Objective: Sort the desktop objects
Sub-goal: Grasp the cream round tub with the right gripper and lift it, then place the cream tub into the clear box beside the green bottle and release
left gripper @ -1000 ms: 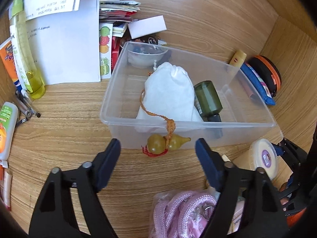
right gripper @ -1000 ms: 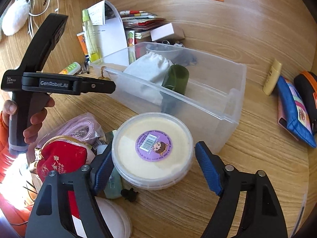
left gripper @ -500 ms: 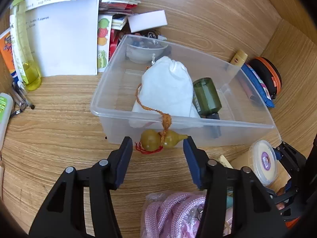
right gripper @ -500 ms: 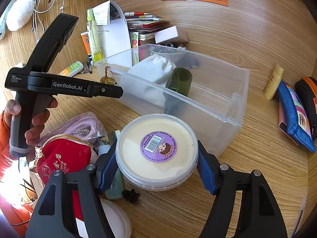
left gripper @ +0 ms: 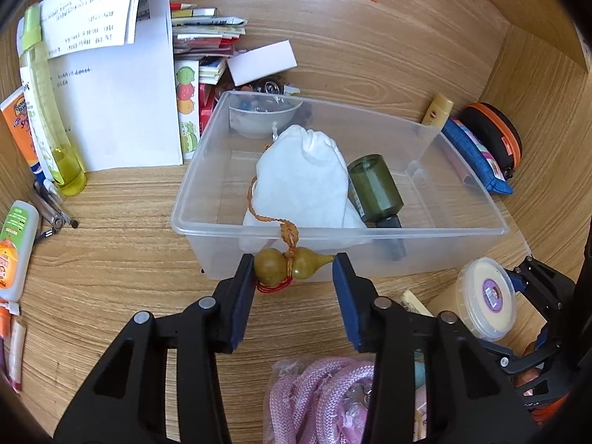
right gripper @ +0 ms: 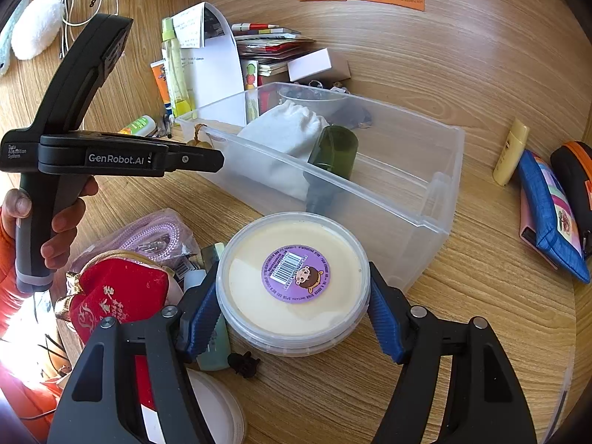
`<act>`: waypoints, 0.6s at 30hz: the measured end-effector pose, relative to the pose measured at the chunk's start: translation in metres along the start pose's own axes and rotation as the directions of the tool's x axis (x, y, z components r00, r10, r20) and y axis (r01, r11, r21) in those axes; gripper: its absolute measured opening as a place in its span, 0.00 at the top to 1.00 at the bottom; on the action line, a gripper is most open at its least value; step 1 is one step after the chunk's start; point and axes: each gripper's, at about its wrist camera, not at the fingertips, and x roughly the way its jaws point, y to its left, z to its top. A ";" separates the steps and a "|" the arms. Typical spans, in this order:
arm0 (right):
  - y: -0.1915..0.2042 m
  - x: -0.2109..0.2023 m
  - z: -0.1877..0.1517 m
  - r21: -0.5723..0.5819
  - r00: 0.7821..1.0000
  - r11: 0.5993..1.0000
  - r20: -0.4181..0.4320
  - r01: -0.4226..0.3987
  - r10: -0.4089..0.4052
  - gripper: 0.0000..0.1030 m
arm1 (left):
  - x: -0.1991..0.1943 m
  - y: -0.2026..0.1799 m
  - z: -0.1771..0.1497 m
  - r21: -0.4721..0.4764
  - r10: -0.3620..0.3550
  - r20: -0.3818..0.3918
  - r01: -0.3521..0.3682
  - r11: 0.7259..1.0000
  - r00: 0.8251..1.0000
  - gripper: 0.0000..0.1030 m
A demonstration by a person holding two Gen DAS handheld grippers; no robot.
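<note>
A brown gourd charm [left gripper: 292,266] hangs outside the front wall of the clear plastic bin [left gripper: 462,199]. Its orange cord runs over the rim onto a white pouch [left gripper: 307,181]. My left gripper [left gripper: 294,261] is closing, and its blue pads touch both ends of the gourd. A dark green bottle [left gripper: 373,188] lies in the bin beside the pouch. My right gripper [right gripper: 292,285] is shut on a round tub [right gripper: 296,277] with a cream lid and purple sticker, just in front of the bin [right gripper: 455,137]. The right wrist view shows the left gripper [right gripper: 214,156] from the side, in a person's hand.
A bagged pink rope [left gripper: 325,399] and a red pouch [right gripper: 118,296] lie near the front edge. Papers, a spray bottle [left gripper: 48,111] and tubes stand at the left. A blue case [left gripper: 477,159], a black-orange case [left gripper: 495,137] and a yellow tube [left gripper: 438,109] sit right of the bin.
My left gripper has come forward to the gourd and its jaws have narrowed from wide apart to touching both of its ends. The right gripper's jaws have closed onto the tub without moving.
</note>
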 end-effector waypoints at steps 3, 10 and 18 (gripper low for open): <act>-0.004 -0.002 -0.001 0.017 1.000 1.000 -0.002 -0.002 0.002 0.35 | -0.005 -0.002 0.000 0.012 -0.006 0.009 0.005 1.000 1.000 0.59; -0.015 -0.016 -0.002 0.063 1.000 0.998 0.024 -0.004 0.003 0.34 | -0.020 -0.012 -0.002 0.057 0.005 0.042 -0.008 0.998 0.999 0.59; -0.021 -0.042 0.002 0.077 0.997 0.997 0.071 0.010 -0.015 0.34 | -0.033 -0.009 -0.003 0.061 0.009 0.065 -0.013 0.998 0.998 0.59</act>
